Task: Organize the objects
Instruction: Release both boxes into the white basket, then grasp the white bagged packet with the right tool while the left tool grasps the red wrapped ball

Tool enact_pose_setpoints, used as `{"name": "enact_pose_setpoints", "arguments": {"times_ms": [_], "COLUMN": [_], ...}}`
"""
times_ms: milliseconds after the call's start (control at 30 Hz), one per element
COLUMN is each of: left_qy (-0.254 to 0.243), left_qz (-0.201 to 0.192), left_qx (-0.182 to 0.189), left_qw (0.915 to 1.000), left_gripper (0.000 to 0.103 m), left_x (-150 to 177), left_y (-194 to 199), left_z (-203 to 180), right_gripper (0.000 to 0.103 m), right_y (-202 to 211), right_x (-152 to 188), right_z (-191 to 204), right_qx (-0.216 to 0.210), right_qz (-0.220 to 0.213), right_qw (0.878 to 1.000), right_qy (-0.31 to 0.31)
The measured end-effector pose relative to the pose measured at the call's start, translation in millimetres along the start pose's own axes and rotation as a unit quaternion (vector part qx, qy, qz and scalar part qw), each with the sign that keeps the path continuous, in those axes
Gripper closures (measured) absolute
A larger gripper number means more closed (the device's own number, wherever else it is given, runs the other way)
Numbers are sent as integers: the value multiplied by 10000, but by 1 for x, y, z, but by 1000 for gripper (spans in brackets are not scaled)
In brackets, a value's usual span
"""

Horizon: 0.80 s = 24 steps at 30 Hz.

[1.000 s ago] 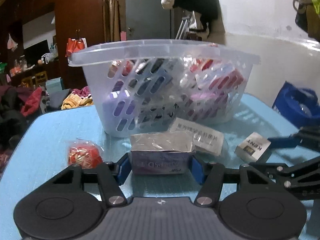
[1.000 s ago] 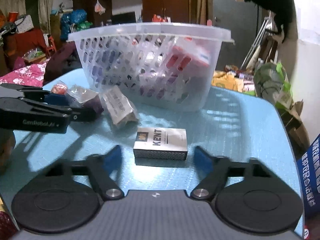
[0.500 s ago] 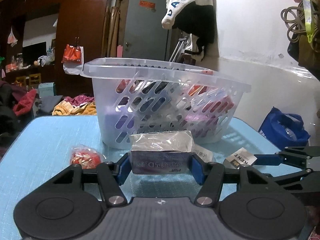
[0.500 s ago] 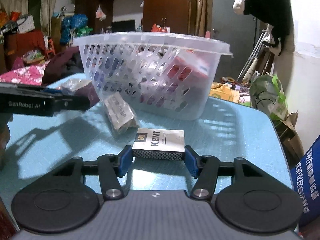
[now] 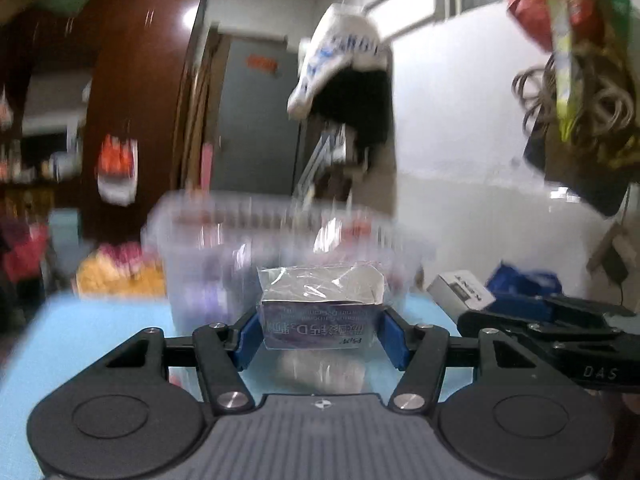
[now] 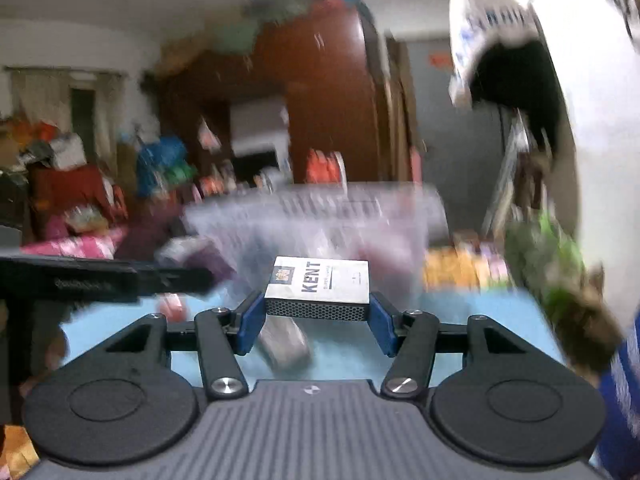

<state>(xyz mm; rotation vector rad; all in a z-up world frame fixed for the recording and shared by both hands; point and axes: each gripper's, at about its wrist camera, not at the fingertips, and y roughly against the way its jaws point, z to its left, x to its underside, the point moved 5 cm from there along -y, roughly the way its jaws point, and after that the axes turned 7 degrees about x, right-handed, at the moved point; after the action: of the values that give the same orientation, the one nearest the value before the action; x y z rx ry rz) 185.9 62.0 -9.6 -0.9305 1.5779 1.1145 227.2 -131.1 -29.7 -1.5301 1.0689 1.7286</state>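
Note:
My left gripper (image 5: 320, 330) is shut on a purple medicine box (image 5: 320, 312) wrapped in clear film and holds it above the blue table (image 5: 80, 344). My right gripper (image 6: 316, 320) is shut on a white KENT cigarette pack (image 6: 320, 282), also lifted off the table. The clear plastic basket (image 5: 208, 272), full of packets, stands blurred just behind both; it also shows in the right wrist view (image 6: 360, 216). The right gripper with the pack shows at the right of the left wrist view (image 5: 464, 290).
A film-wrapped packet (image 6: 284, 344) lies on the table under my right gripper. A red snack bag (image 6: 170, 304) lies further left. A blue bag (image 5: 524, 280) sits off the table's right side. Clothes hang on the wall behind.
Both grippers have risen off the table with their boxes and tilted upward. The right gripper shut on the KENT pack between the earliest frame and half a second ago. The views now blur.

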Motion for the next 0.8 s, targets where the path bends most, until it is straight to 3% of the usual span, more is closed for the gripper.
{"name": "enact_pose_setpoints", "arguments": {"times_ms": [133,267,333,400,433,500,567,633,700,800], "left_qy": [-138,91,109,117,125,154,218,190,-9,-103], "left_qz": [-319,23,371,655,802,813,613,483,320,513], "left_qx": [-356,-558,-665,-725,-847,-898,-688,-529,-623,-936], "left_qw": [9988,9984,9970,9951,9931,9925,9955,9973,9975,9942], "left_gripper": [39,38,33,22,22,22,22,21,10,7], "left_x": [-77,-117,-112,-95,-85,-75,-73,-70,-57,-21], "left_y": [-6,-44,-71,-90,-96,-91,-72,-48,-22,-4], "left_z": [8,33,45,58,64,71,73,68,64,73], "right_gripper": [44,44,42,16,15,8,0,0,0,0], "right_y": [-7,-56,-81,-101,-108,-107,-92,-73,-60,-76], "right_x": [-81,-126,-128,-119,-111,-99,-94,-89,-75,-38], "right_z": [12,6,4,5,5,6,6,6,11,17], "right_qx": [46,172,132,97,92,155,68,-89,-310,-277], "right_qz": [-579,-286,-223,-24,157,234,237,74,146,931], "right_qw": [9978,9984,9984,9979,9975,9967,9970,9984,9980,9920], "right_qy": [332,460,507,637,687,767,728,557,531,807]}}
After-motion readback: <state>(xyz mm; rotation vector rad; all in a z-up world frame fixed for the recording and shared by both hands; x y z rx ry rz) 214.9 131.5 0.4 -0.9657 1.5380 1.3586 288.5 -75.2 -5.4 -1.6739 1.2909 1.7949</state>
